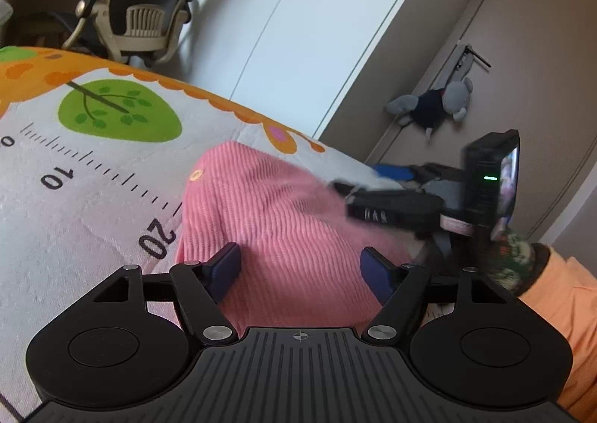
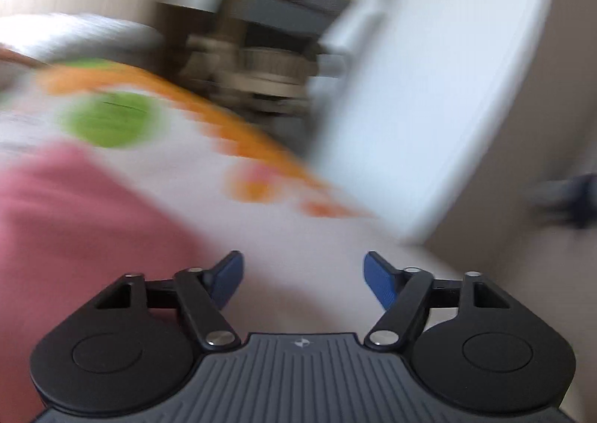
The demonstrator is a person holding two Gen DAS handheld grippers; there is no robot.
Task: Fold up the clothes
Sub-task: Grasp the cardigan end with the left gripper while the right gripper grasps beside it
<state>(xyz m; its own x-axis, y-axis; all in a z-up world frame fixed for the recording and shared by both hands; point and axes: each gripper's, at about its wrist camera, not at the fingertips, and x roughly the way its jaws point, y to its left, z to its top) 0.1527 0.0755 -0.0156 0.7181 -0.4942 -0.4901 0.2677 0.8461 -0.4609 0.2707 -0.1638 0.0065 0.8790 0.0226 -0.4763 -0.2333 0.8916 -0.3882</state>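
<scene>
pink garment sits under the left tool

the pink ribbed garment [image 1: 268, 221] lies bunched on the printed mat [image 1: 74, 199], between the left tool's [image 1: 300, 270] spread, empty fingers. the right tool [image 2: 303, 279], also released, is off its right edge over bare mat.

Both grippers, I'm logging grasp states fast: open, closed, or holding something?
Left gripper: open, fingers spread over the pink garment, holding nothing.
Right gripper: open, holding nothing; its view is blurred.
</scene>
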